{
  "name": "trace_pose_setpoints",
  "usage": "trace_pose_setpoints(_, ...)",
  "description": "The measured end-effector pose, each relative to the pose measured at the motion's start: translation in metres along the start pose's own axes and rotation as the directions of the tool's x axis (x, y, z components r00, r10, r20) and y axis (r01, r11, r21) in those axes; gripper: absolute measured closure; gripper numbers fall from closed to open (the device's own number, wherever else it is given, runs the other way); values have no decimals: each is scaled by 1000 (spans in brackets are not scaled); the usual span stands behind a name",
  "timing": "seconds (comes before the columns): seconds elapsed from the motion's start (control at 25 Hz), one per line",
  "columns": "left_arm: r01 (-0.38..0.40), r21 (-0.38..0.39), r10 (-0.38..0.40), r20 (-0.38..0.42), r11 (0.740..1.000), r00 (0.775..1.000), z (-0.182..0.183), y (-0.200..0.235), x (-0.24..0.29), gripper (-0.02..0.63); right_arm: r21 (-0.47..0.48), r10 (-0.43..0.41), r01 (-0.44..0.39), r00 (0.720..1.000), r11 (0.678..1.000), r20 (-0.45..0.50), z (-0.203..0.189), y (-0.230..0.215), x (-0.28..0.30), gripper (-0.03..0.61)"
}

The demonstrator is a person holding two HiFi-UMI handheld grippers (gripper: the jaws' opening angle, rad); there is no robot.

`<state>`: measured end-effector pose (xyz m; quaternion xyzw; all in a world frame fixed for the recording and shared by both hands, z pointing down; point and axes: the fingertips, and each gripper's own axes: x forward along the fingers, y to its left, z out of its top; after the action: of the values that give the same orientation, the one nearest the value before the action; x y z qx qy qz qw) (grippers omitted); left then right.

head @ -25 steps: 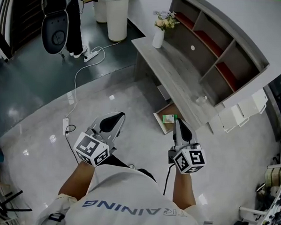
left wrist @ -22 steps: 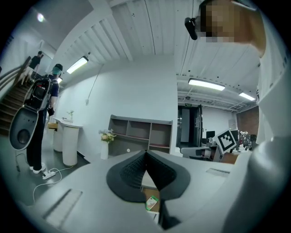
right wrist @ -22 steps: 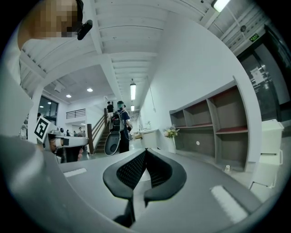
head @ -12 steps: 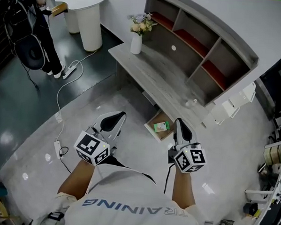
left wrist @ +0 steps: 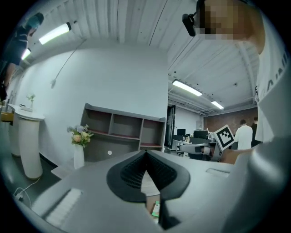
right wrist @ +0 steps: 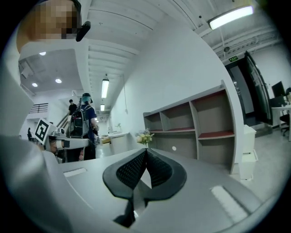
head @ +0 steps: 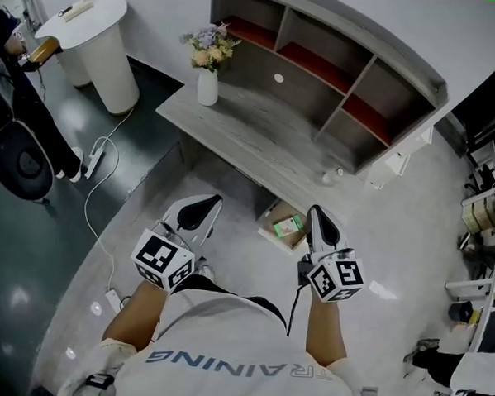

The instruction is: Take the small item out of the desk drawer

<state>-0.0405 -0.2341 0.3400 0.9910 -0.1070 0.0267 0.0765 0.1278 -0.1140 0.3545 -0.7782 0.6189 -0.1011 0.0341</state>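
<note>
The grey wooden desk [head: 259, 127] stands ahead of me with a shelf unit [head: 338, 57] along its back. Its low drawer [head: 272, 232] is pulled open under the front edge, and a small green item [head: 289, 226] lies inside. Both grippers are held level in front of me, short of the desk. My left gripper [head: 208, 201] is shut and empty, left of the drawer. My right gripper [head: 315, 211] is shut and empty, just right of the drawer. In the left gripper view the green item [left wrist: 156, 209] peeks out below the closed jaws [left wrist: 146, 154]. The right gripper view shows its jaws [right wrist: 146, 151] closed.
A white vase of flowers [head: 207, 75] stands at the desk's left end, and a small object [head: 338, 171] near its right end. A white pedestal table [head: 94, 40], a person [head: 13, 90] and a floor cable with power strip [head: 96, 156] are at the left. White boxes [head: 396, 163] sit right of the desk.
I have walked closer and swung round the desk: the desk, vase and open drawer have slid left and nearer in the head view. Both grippers stay shut and empty.
</note>
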Motion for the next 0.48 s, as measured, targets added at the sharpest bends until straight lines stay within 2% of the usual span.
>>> trace_pose_setpoints(0.2,121,-4,-121,-27,993,992,-7,15,31,612,12,-125,125,992,992,-16,-8,-11,2,563)
trace_pose_setpoints(0.48,228,-19,-229,-56,974,972,-20,-3,67,612,25,-242,243,969,970,-43,-16,-42,-22,563)
